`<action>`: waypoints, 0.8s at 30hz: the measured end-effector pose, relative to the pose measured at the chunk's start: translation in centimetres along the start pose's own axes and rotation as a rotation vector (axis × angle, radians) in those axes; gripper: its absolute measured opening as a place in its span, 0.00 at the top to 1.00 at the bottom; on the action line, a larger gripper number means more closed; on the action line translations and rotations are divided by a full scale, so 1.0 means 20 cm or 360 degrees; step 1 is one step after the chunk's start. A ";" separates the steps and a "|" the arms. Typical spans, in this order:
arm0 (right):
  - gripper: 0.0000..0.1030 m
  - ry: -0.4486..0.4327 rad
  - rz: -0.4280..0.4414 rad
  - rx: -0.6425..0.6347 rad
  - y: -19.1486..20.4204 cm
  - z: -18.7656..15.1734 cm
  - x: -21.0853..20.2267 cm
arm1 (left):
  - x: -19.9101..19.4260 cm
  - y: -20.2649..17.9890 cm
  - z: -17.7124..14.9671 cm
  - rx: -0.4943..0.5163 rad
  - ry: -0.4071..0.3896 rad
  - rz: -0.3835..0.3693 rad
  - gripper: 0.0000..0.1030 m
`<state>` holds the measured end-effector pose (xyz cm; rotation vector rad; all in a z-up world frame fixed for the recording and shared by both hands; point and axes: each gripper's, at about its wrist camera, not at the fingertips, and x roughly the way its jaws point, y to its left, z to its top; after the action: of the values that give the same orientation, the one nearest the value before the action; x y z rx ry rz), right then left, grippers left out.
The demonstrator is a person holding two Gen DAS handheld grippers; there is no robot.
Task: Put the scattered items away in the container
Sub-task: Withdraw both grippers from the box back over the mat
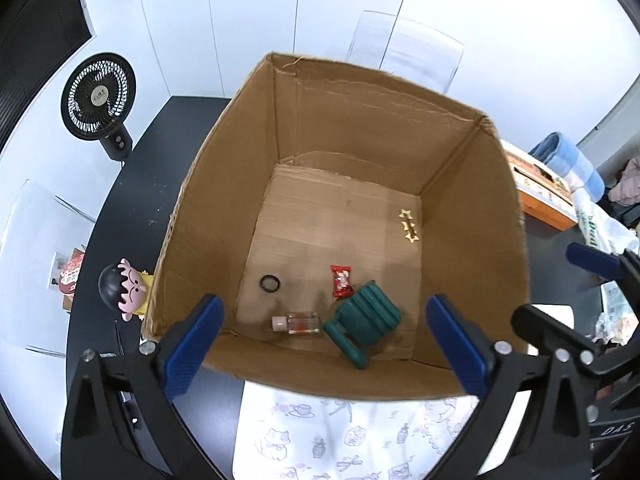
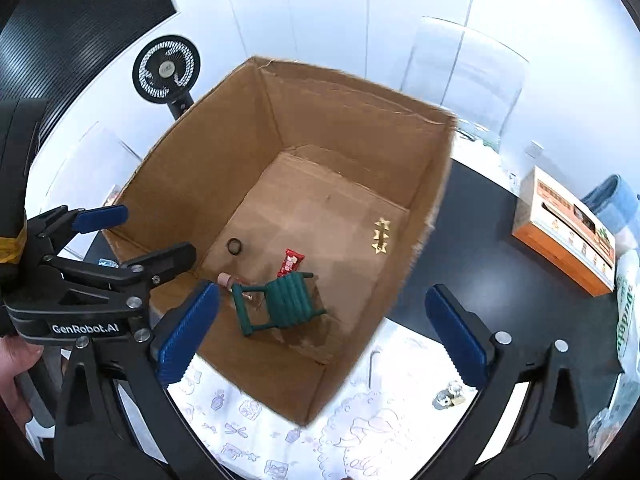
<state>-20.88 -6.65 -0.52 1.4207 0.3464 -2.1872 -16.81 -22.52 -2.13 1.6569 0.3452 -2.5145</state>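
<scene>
I hover both hand-held grippers (image 1: 324,336) (image 2: 322,330) wide open, empty, over the cardboard box (image 1: 472,208); the padlock (image 2: 448,396) looks heavy, rigid; I'd pinch its body.

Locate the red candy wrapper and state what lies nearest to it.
In both wrist views the red candy wrapper lies on the cardboard box floor, just beyond the green toy chair, right of the black ring.
</scene>
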 end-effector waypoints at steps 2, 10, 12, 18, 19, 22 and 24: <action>0.00 -0.0031 -0.0014 0.0013 -0.04 -0.03 -0.07 | -0.04 -0.05 -0.01 0.0021 -0.0021 0.0017 0.01; 0.00 -0.0060 -0.0120 0.0142 -0.35 -0.25 -0.31 | -0.20 -0.40 -0.10 0.0171 -0.0118 -0.0018 0.01; 0.00 -0.0043 -0.0149 0.0193 -0.46 -0.32 -0.35 | -0.22 -0.52 -0.14 0.0237 -0.0130 -0.0024 0.01; 0.00 -0.0001 -0.0221 0.0326 -0.74 -0.53 -0.43 | -0.20 -0.86 -0.26 0.0380 -0.0093 -0.0096 0.01; 0.00 0.0007 -0.0231 0.0341 -0.78 -0.56 -0.43 | -0.19 -0.91 -0.28 0.0393 -0.0081 -0.0108 0.01; 0.00 0.0021 -0.0252 0.0374 -0.88 -0.64 -0.44 | -0.16 -1.05 -0.34 0.0438 -0.0058 -0.0124 0.01; 0.00 0.0034 -0.0251 0.0387 -0.94 -0.68 -0.45 | -0.14 -1.13 -0.37 0.0458 -0.0045 -0.0119 0.01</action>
<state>-17.47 18.00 0.70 1.5942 0.2114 -2.4100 -13.90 1.04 0.45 1.7289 0.0429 -2.7489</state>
